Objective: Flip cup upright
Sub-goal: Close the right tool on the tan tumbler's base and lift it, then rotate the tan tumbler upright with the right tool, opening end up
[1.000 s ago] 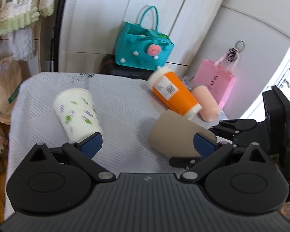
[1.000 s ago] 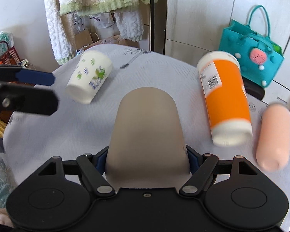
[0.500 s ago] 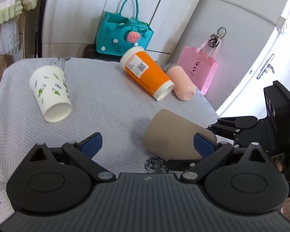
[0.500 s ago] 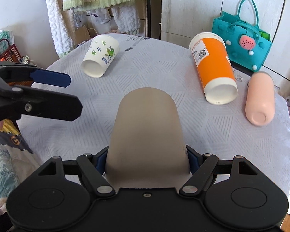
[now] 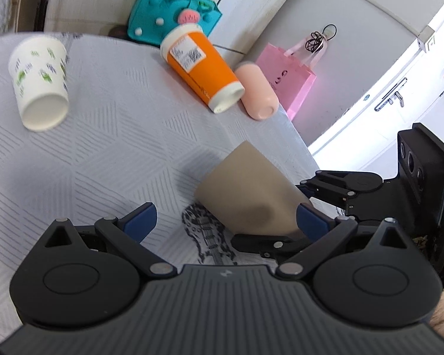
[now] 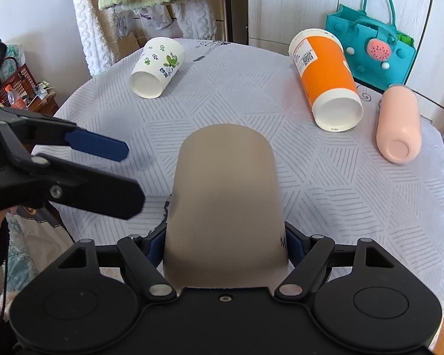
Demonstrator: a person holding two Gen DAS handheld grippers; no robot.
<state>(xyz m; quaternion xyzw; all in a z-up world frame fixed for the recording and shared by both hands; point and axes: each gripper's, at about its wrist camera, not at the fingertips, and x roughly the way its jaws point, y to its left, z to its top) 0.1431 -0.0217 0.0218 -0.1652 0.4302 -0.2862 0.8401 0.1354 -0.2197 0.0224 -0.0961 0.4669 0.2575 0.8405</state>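
A plain tan paper cup point(image 6: 225, 204) is held by my right gripper point(image 6: 225, 244), whose blue pads press both sides near its wide end; its closed base points away from me. In the left wrist view the tan cup point(image 5: 245, 198) is tilted over the table's near right edge, in the right gripper point(image 5: 305, 213). My left gripper point(image 5: 225, 222) is open and empty, its right pad close beside the cup; it shows at the left of the right wrist view point(image 6: 103, 162).
On the grey patterned tablecloth point(image 6: 251, 100) lie a white floral cup point(image 6: 158, 66), an orange cup point(image 6: 325, 80) and a pink bottle point(image 6: 398, 122), all on their sides. A teal bag point(image 6: 373, 50) and pink bag point(image 5: 287, 80) stand behind the table.
The right gripper has lifted the tan cup higher and back from the table. The left gripper has moved in closer beside the cup, still open. The other cups have not moved.
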